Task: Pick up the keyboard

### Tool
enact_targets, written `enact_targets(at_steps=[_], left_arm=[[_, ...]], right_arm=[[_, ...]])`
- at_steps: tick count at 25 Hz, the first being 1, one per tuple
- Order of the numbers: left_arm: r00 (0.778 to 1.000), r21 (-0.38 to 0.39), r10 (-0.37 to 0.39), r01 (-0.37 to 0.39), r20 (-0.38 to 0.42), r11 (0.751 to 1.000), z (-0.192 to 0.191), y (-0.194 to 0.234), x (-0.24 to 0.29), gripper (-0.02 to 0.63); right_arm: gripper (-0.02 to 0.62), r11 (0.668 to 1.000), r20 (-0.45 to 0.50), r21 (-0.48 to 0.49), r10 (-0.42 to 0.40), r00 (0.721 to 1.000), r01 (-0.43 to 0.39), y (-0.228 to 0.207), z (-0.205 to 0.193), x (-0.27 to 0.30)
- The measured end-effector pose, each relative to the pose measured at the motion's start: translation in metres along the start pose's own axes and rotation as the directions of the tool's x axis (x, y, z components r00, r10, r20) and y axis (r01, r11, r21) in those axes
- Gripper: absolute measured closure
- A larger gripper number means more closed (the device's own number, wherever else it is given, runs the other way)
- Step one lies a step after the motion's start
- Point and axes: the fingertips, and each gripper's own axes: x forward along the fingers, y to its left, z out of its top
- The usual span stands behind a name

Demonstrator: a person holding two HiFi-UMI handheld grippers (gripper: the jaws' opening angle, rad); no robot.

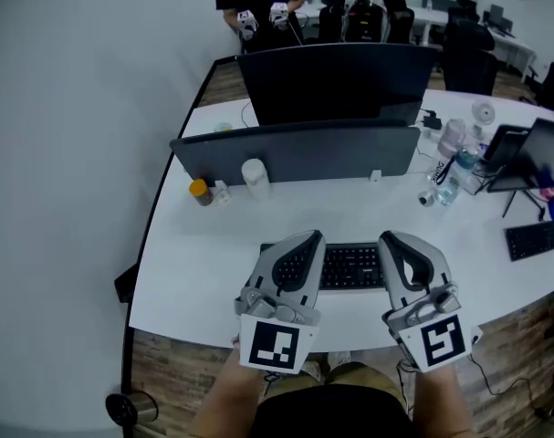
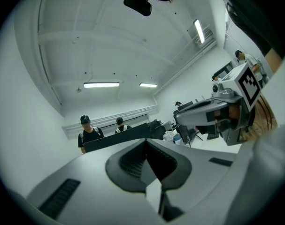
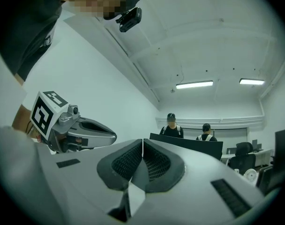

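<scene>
Near the front edge of the white table (image 1: 199, 245) the black keyboard (image 1: 351, 267) lies flat, its long side running across the person's body, well in front of the dark divider panel (image 1: 295, 151) and the monitor (image 1: 336, 80) behind it. Both tools hang over it: the left gripper (image 1: 306, 241) covers its left end and the right gripper (image 1: 393, 241) its right end, so only the middle rows of keys show between them. Each gripper view shows its ribbed pads pressed flat together with nothing between them, so both sets of jaws are clenched and empty, and neither visibly touches the keyboard. It looks like a stiff, thin slab of plastic, probably light, that will not sag when lifted by its ends, though the smooth casing could slip and the keys give under pressure. The surest hold seems to be one gripper at each short end, pinching the rim of the case top to bottom rather than the keycaps, which calls for the jaws to part first and get under the low edge. Whether a cord runs from it cannot be made out.
</scene>
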Motion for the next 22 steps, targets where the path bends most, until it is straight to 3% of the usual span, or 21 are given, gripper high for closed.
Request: enact_targets(at_steps=[15,22], left_arm=[[0.99,0.037,0.127,-0.125,-0.062,0.991,-0.02,0.006,0.036,0.598],[0.983,0.038,0.164,-0.161,-0.087,0.986,-0.033,0.016,0.04,0.598]], right_arm=[[0.563,0.992,0.033,0.044,0.116,0.993,-0.117,-0.033,-0.03,0.019],[0.56,0.992,0.028,0.048,0.113,0.993,-0.114,-0.044,-0.044,0.022]])
